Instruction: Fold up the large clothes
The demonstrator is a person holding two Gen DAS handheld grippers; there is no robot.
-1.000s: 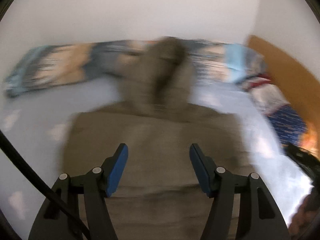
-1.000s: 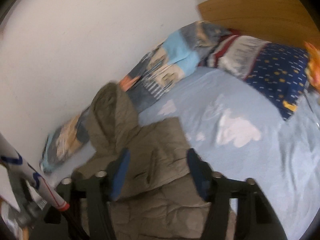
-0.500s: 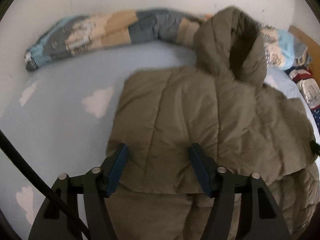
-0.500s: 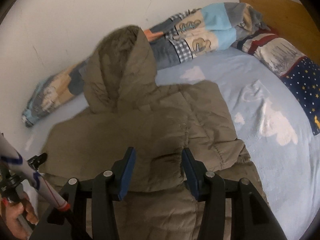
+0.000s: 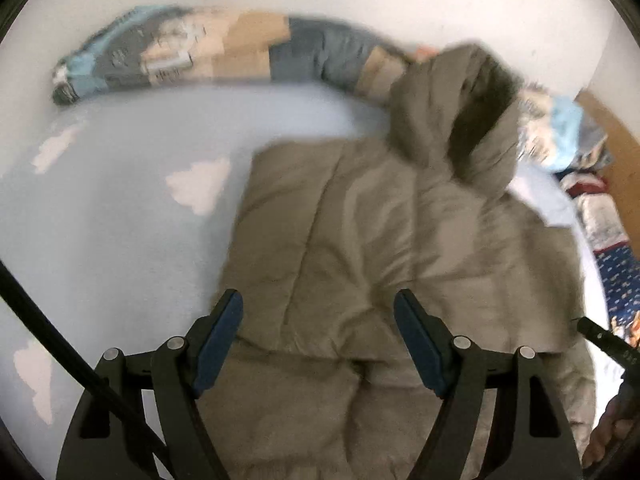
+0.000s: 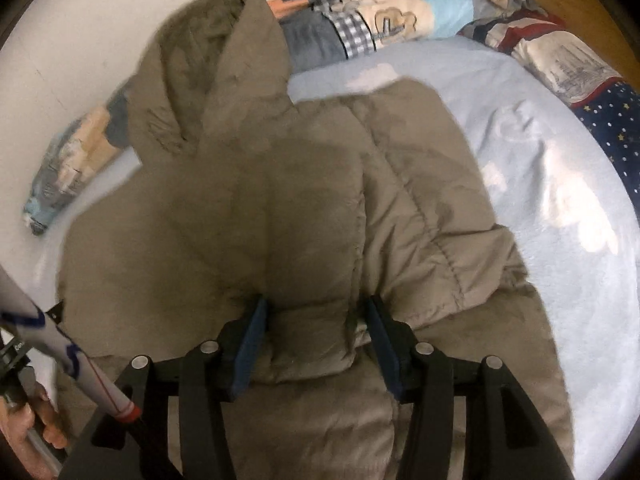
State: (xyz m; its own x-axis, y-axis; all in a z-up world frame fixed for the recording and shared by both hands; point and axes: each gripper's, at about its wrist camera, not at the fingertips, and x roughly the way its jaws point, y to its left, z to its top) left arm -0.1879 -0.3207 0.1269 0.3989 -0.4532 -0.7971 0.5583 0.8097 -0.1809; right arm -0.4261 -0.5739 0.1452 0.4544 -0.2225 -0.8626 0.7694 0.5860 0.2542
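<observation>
Jacket (image 5: 360, 264), a padded olive one with a hood (image 5: 452, 112), lay across the bed (image 5: 120, 240) you were working over, on the pale blue cloud-print sheet, with its hood reaching the rolled patterned blanket (image 5: 240, 52) along the wall. You had its upper part doubled back over the lower part, so 1 crosswise fold looked done; the edge of that fold ran just ahead of both tools. Judging by the bulk, tidying and perhaps another fold were left.

Your left gripper (image 5: 318, 336) hung over the near-left part of the jacket with its jaws opening; the fabric showed in the gap, but neither blue pad pressed on it. Your right gripper (image 6: 316, 344) sat at the fold edge, and a puffy ridge of the jacket bulged between its jaws. Its pads (image 6: 250, 348) appeared sunk into that ridge, so you seemed to be pinching the jacket there, though the jaws were beginning to open.
</observation>
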